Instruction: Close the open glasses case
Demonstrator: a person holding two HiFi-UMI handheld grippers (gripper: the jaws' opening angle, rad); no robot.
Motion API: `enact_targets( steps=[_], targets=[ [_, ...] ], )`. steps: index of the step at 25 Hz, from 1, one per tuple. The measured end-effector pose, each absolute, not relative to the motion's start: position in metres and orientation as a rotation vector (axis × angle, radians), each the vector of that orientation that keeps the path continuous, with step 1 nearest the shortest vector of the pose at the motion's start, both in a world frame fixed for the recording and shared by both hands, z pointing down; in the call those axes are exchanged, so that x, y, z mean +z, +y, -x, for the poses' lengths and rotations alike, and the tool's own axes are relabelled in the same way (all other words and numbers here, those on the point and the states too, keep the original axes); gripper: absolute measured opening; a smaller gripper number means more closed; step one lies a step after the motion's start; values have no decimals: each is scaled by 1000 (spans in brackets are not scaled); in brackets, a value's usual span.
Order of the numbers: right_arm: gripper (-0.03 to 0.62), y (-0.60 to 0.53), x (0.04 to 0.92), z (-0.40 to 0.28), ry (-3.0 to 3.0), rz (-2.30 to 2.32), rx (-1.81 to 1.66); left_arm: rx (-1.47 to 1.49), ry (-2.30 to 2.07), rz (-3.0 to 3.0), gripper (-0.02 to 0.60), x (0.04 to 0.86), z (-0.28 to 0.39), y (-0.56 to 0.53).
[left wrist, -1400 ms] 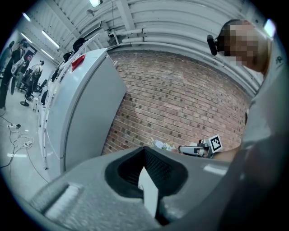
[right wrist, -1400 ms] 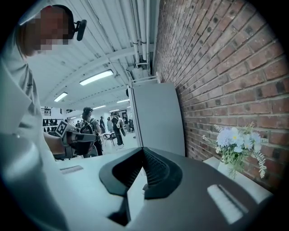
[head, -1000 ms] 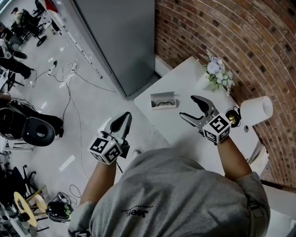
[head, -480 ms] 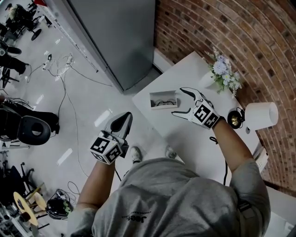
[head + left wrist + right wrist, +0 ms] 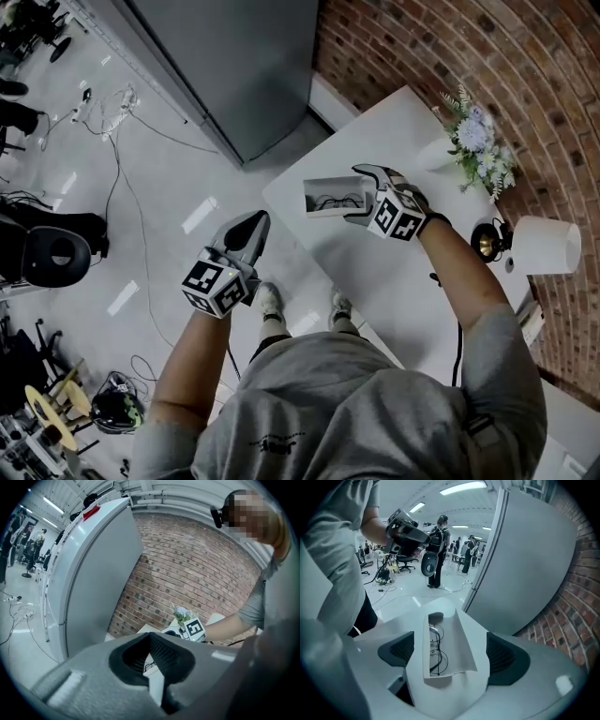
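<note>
The open white glasses case lies near the corner of the white table, with dark-framed glasses inside. My right gripper points down at it, one finger on each side of the case. Its jaws have just been opening and stand wide, the pads clear of the case walls. My left gripper hangs over the floor, left of the table edge, shut and empty. In the left gripper view its jaws point towards the table and the right hand's marker cube.
A vase of flowers, a small dark round object and a white paper roll stand along the brick wall. A tall grey cabinet stands beyond the table corner. Cables lie on the floor.
My right gripper has come down and to the left, rolled over, and now straddles the case with wider jaws. My left gripper has sunk a little and stays shut.
</note>
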State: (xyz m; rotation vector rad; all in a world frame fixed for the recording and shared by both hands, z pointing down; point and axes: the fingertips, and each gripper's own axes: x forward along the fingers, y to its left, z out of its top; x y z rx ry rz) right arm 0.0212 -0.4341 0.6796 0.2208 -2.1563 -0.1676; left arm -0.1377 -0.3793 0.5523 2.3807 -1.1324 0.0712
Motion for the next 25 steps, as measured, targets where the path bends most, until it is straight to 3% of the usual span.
enact_targets(
  steps=[9,11,15,20,22,25],
  targets=[
    [479,-449,740,-19,-2076,-160,-156,85,-1103,-2351,-3,583,137,-384],
    [518,-453,744,-19,-2074,-153,-149,84,-1101,-2342,-3,588,137,-383],
    [531,-456,746,-18,-2070,-130,-131,77,-1101,-2331,-3,592,138,-381],
    [492,-450,746,-18,-2053,-131,-126,68,-1100,-2320,-3,592,139,-381],
    [397,-441,745,-18,-2054,-115,-127,68,-1100,-2321,-3,590,139,-381],
    [350,-434,744,-18,-2060,-136,-154,63,-1100,-2321,-3,588,138,-379]
  ],
)
